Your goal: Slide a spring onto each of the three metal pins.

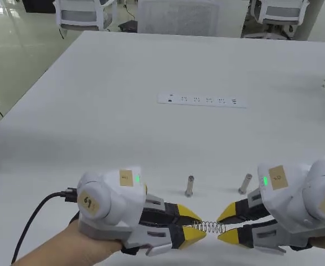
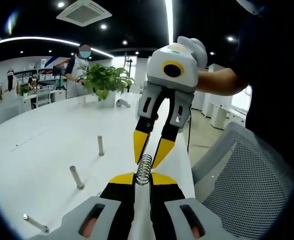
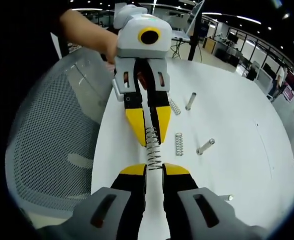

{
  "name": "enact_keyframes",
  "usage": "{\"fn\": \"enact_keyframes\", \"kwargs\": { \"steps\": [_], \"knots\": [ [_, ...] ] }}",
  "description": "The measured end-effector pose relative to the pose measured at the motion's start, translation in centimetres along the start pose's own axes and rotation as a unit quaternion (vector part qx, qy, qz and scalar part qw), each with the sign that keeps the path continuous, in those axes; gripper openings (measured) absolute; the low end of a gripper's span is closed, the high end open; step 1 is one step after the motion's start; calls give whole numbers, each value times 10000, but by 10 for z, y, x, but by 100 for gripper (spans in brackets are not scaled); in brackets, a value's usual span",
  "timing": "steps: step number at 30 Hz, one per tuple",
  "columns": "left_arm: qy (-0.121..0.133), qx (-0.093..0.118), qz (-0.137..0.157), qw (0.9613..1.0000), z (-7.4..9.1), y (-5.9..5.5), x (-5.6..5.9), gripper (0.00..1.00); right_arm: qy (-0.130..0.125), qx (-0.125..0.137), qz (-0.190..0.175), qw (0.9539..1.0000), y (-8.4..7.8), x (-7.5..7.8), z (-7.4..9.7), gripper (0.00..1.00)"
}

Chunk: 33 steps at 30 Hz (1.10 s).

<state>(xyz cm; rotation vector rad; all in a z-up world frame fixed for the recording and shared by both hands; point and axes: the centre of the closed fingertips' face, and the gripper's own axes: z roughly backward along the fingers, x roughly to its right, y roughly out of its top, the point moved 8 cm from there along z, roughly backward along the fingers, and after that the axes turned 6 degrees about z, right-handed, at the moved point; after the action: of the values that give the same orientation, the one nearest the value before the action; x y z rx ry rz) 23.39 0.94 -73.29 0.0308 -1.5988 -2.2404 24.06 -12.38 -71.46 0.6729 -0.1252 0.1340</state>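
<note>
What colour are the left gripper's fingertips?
Yellow fingertips on black fingers of the left gripper; this shows best in the right gripper view.

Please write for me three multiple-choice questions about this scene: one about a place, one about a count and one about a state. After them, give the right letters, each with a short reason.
1. Where is the socket strip?
A) on the table, beyond the pins
B) between the two claws
C) on a chair

2. How many loose springs lie on the table?
A) none
B) two
C) five

3. The left claw is:
A) wide open and empty
B) shut on the spring
C) shut on a pin

Answers:
1 A: in the head view it lies farther away than the pins.
2 B: the right gripper view shows two beside the pins.
3 B: its yellow tips close on one end of the spring.
</note>
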Motion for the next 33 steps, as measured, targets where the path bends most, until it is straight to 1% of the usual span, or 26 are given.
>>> {"fn": "enact_keyframes", "kwargs": {
  "steps": [2, 6, 9, 12, 16, 19, 21, 24, 33],
  "knots": [
    [0, -21, -3, 10000, 0, -1, 0, 2, -69, 35, 135, 9999, 0, -1, 0, 8],
    [19, -63, 29, 10000, 1, -3, 0, 2, -61, 92, 140, 9998, 2, -1, 2, 8],
    [29, -46, 33, 10000, 2, -4, -1, 2, -84, 156, 179, 9997, 5, 1, 5, 8],
    [41, -69, 32, 10000, 3, -4, -2, 2, -96, 304, 138, 9994, 7, 3, 8, 7],
    [37, -103, 59, 9999, 3, -7, -3, 2, -102, 628, 52, 9980, 14, 4, 13, 7],
    [49, -120, 63, 9999, 2, -9, -4, 2, -90, 762, 14, 9971, 17, 4, 13, 7],
    [49, -143, 55, 9999, 2, -9, -4, 2, -80, 878, 1, 9961, 18, 4, 13, 7],
    [26, -156, 57, 9999, 2, -10, -4, 2, -64, 1141, -99, 9934, 23, 4, 13, 7],
    [-18, -252, 4, 9997, -1, -12, -1, 2, -66, 1397, -113, 9901, 28, -1, 7, 7]
  ]
}}
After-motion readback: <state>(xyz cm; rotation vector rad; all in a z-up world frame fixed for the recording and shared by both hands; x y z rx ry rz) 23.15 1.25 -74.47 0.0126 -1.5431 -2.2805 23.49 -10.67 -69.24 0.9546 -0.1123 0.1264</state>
